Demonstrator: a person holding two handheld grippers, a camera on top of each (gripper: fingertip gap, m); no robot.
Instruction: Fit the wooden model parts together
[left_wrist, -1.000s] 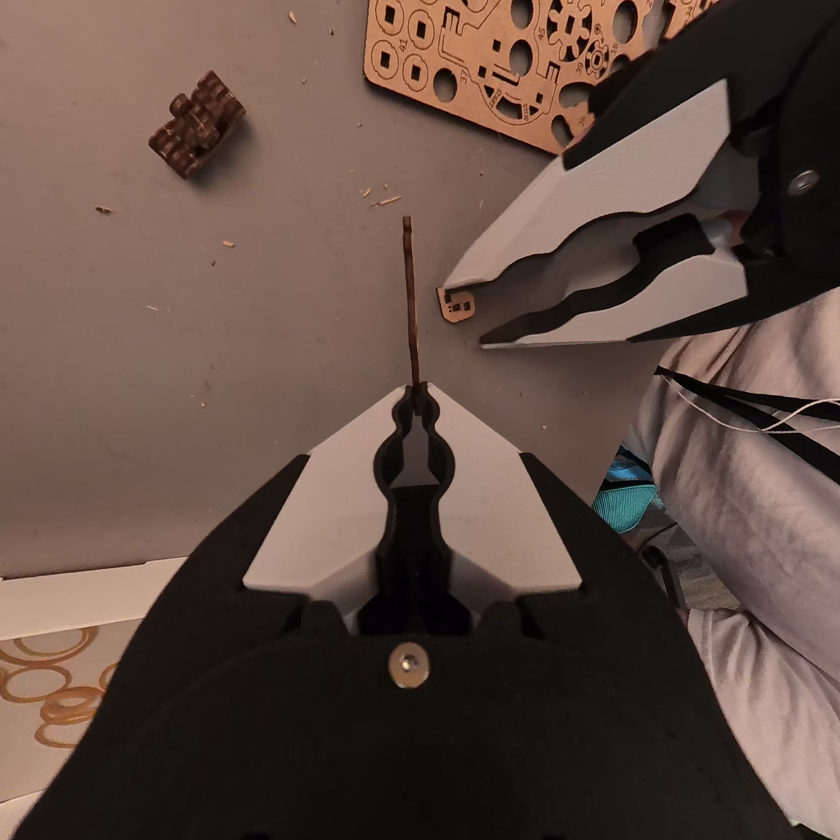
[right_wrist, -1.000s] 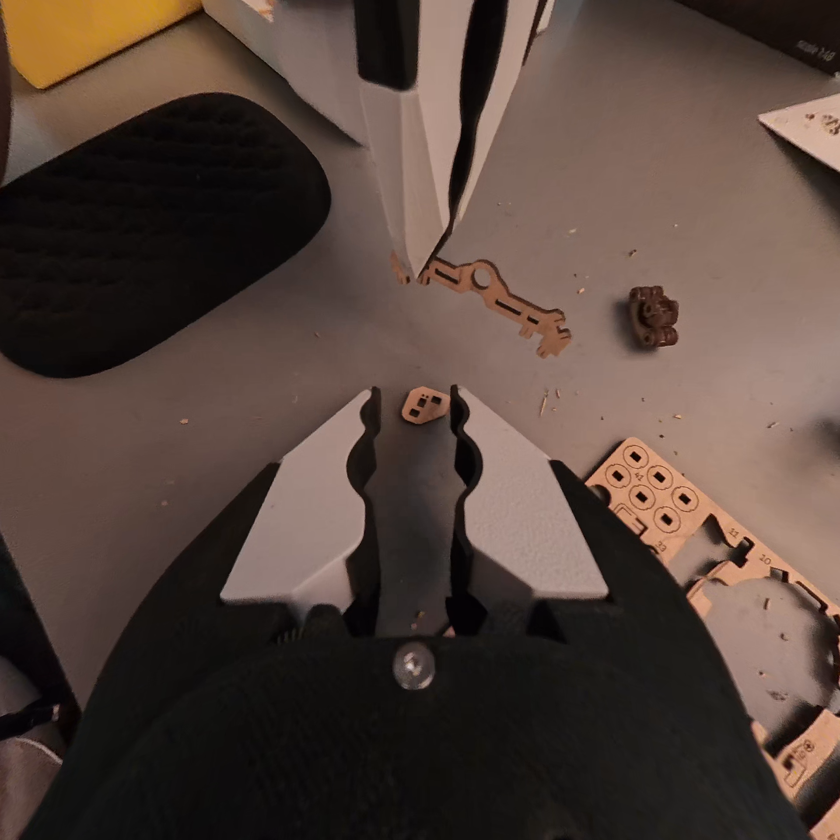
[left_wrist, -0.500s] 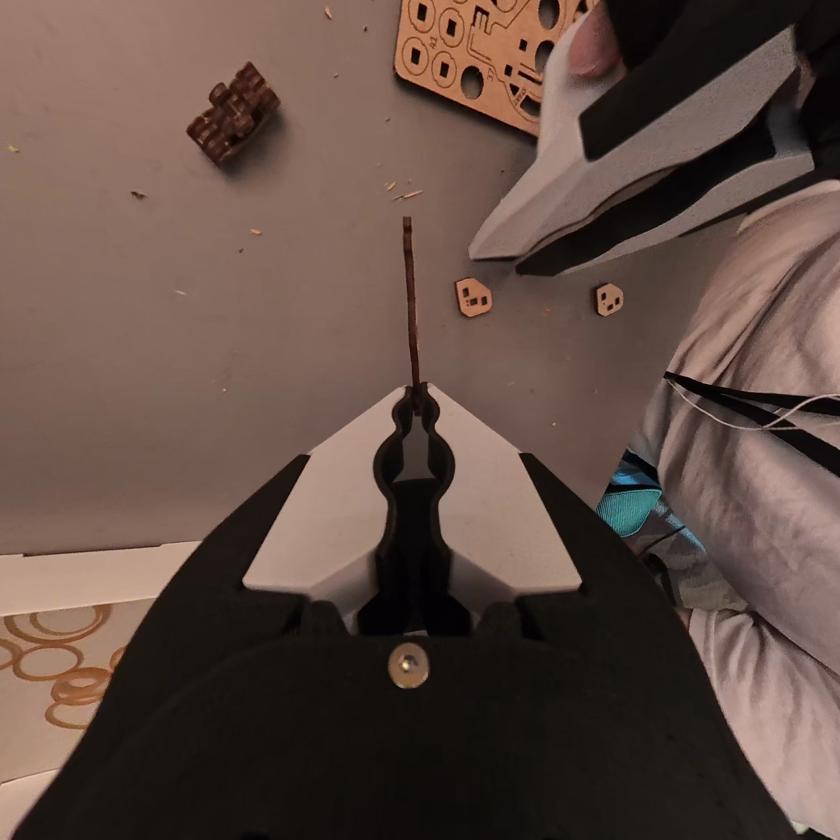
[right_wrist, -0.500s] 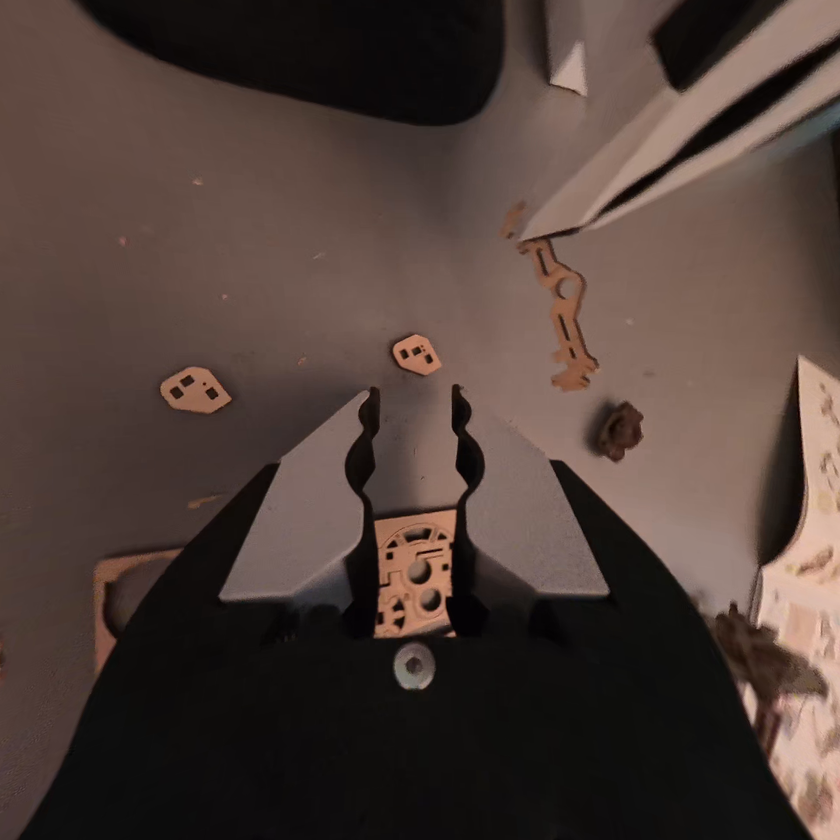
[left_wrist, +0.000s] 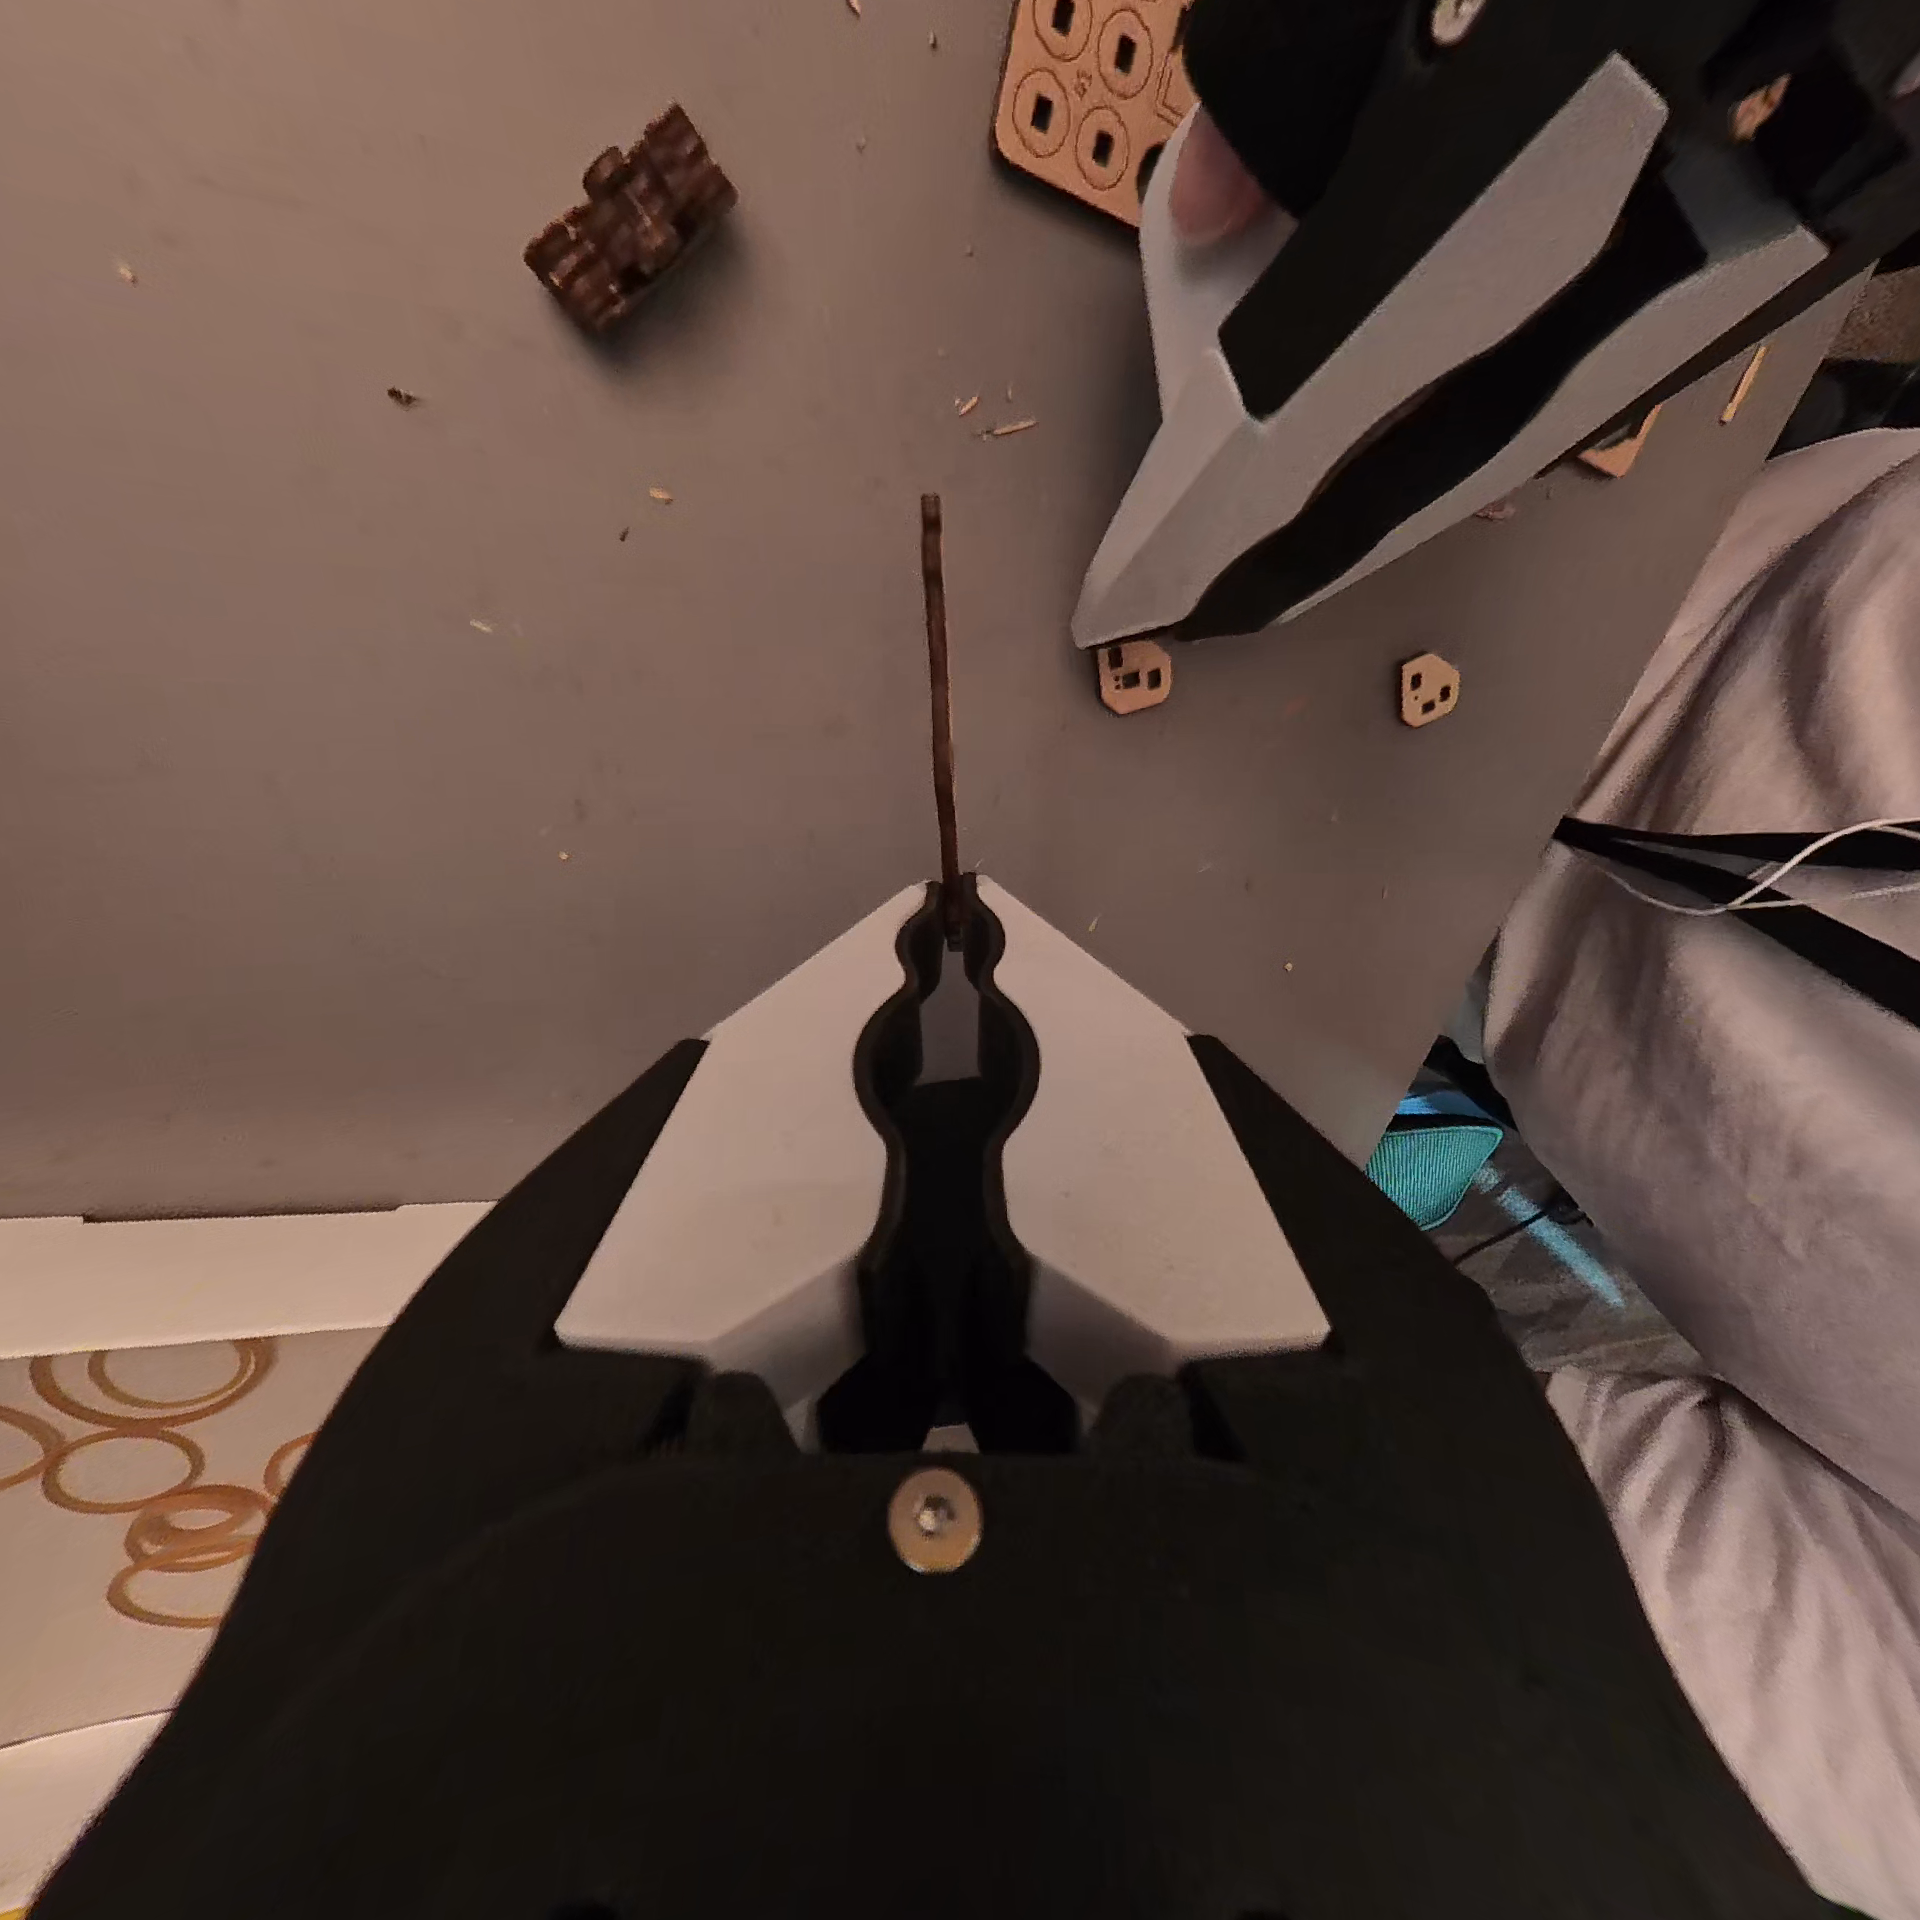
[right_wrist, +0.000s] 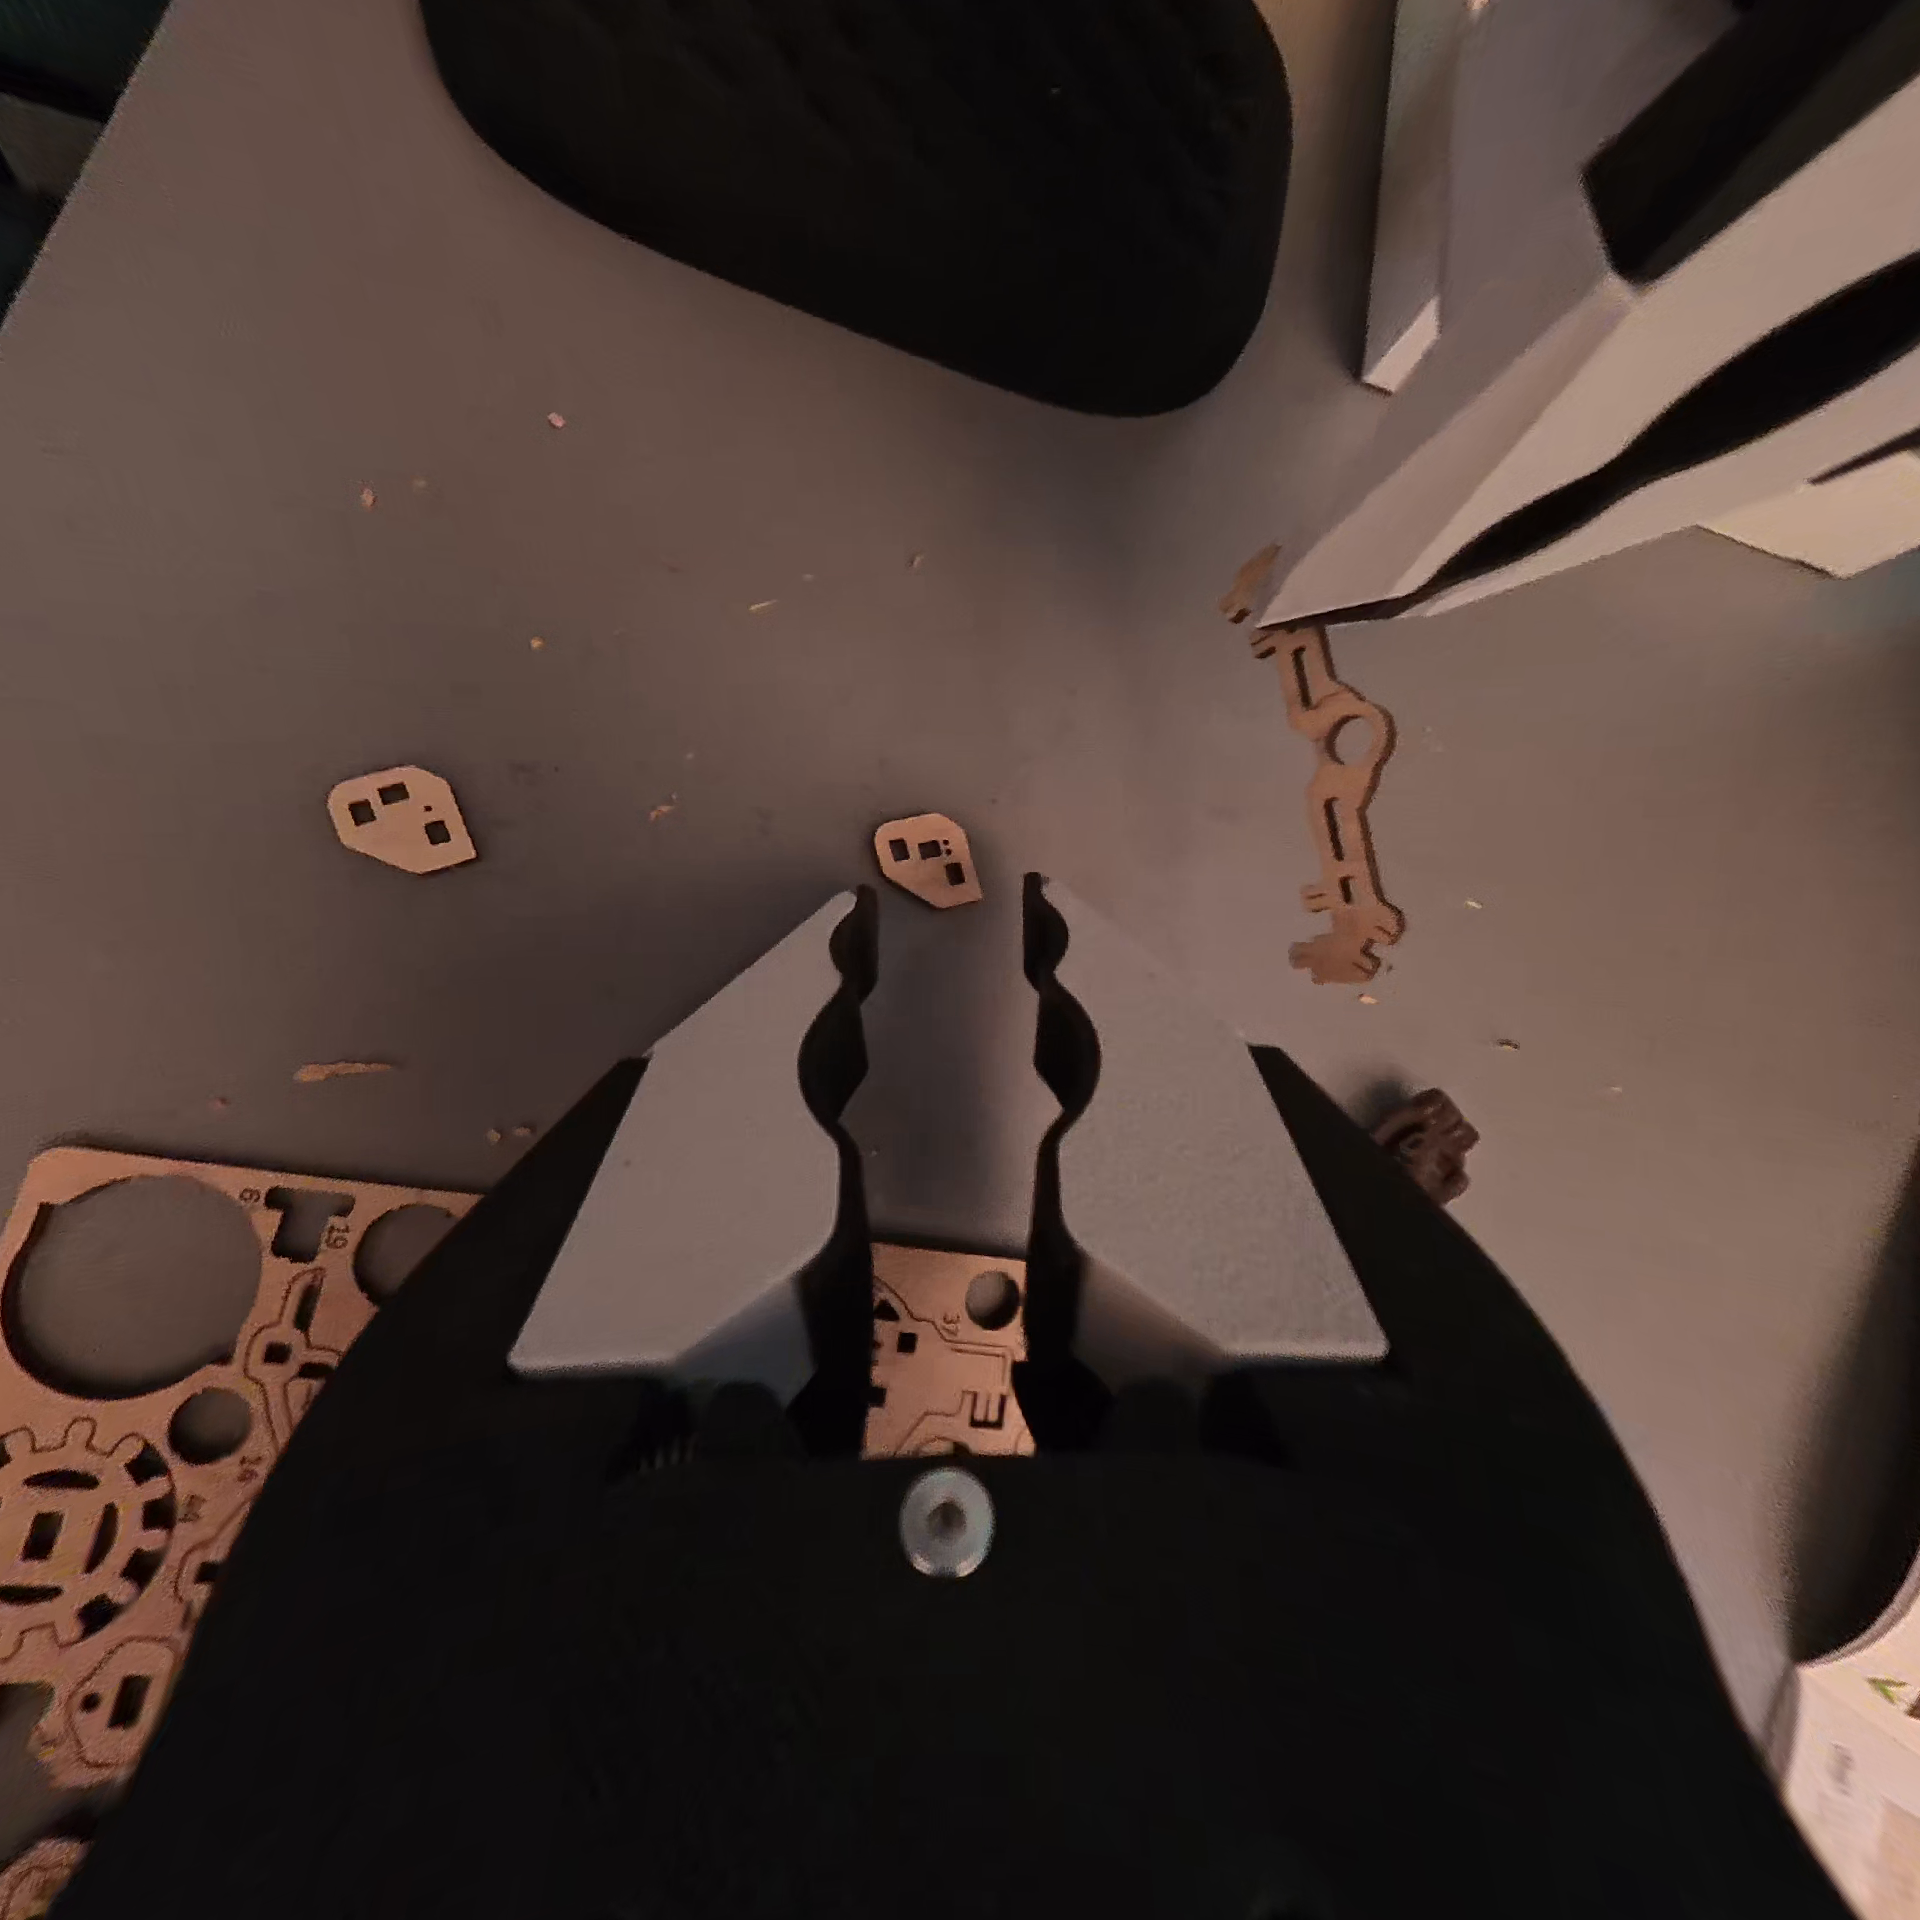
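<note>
Left wrist view: the left gripper (left_wrist: 948, 902) has its tips pressed together on the near end of a thin slotted wooden strip (left_wrist: 940, 686), seen here edge-on as a dark sliver pointing away over the grey table (left_wrist: 312, 831). Holding it clear of the surface by one end likely leaves its slots and far tabs free to receive a mating part. Right wrist view shows the same strip (right_wrist: 1340, 800) face-on, with a round hole and several slots, hanging from the left gripper's tips at upper right. The right gripper (right_wrist: 940, 888) is spread with nothing between its fingers, and hovers just short of a small plate with square cutouts (right_wrist: 928, 860); judged from this, the plate is the next part to pick. A second small plate (right_wrist: 400, 819) lies well to the left, apart from the first. The laser-cut parts sheet (right_wrist: 135, 1351) sits at lower left, mostly covered by the gripper body. A dark assembled sub-block (left_wrist: 631, 232) rests alone on the table. A black padded object (right_wrist: 862, 166) is cut off at the top edge. Whether the right fingertips touch the table cannot be told, and how far the strip's end reaches inside the left tips is hidden.
</note>
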